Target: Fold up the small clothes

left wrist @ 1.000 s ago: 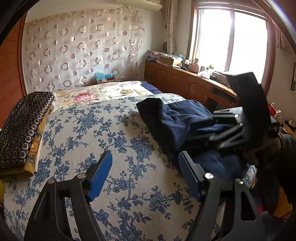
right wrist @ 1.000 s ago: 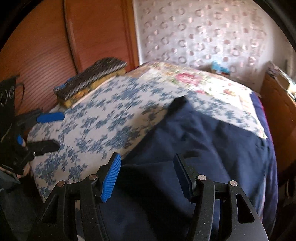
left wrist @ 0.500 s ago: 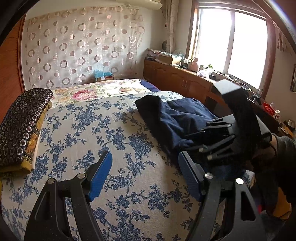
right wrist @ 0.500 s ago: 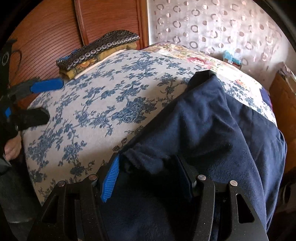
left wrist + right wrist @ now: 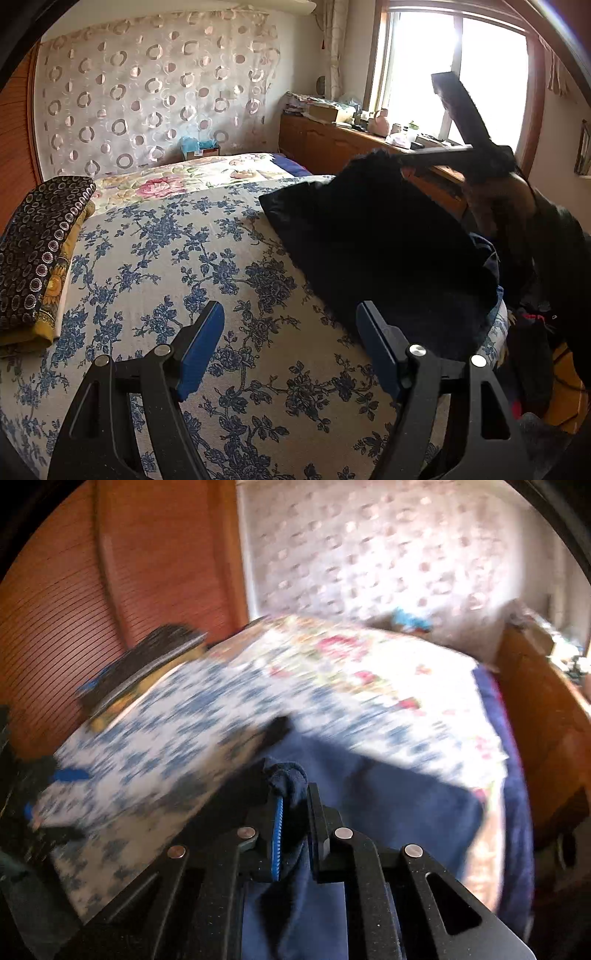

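We see our right gripper (image 5: pixel 293 812) closing its jaws on a navy garment (image 5: pixel 388 812), apparently lifting it off the floral bedspread (image 5: pixel 166 266); left gripper (image 5: pixel 290 347) spread, folded blanket (image 5: pixel 37 243) nearby.

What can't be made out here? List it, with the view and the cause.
- Navy garment type: both views; bunched and backlit.
- Its near end: right wrist view; cut off behind the right gripper, whose jaws are closing on a fold.
- Bedspread pattern: right wrist view; motion blur.
- Items on the cabinet top: left wrist view; small, window glare.
- Left gripper: open, empty.
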A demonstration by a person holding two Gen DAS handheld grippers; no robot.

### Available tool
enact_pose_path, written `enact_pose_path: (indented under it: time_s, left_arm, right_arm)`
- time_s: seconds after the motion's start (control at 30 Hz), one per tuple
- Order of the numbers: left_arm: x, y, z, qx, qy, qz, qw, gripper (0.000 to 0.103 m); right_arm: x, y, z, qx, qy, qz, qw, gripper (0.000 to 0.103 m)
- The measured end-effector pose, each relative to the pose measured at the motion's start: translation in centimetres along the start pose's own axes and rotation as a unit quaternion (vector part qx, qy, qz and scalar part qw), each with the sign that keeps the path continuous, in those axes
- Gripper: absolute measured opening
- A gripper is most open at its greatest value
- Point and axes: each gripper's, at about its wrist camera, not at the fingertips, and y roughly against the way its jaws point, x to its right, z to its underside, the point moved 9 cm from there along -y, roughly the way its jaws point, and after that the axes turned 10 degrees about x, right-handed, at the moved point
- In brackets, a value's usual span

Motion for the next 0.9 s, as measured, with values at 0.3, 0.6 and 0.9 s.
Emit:
enact_pose_path:
  time_s: [0.3,0.6,0.9]
  left_arm:
    - [0.1,-0.3,0.7,-0.007,-0.001,0.001,1.0000,0.075]
    - [1.3,-1.0,1.0,-0.015,-0.003,0.014,0.9998,0.075]
    - [4.0,-2.3,2.1,-0.035,-0.015,0.033,0.9987,0.075]
  right_arm:
    - [9.6,-3.0,-1.2,0.000,-0.033,0.208,0.978,0.014]
    - [7.3,-0.3,2.0,-0.013,-0.037,0.153,0.987,0.017]
    - [3.2,7.0,8.1,-0.020,-0.030,0.099,0.994,0.049]
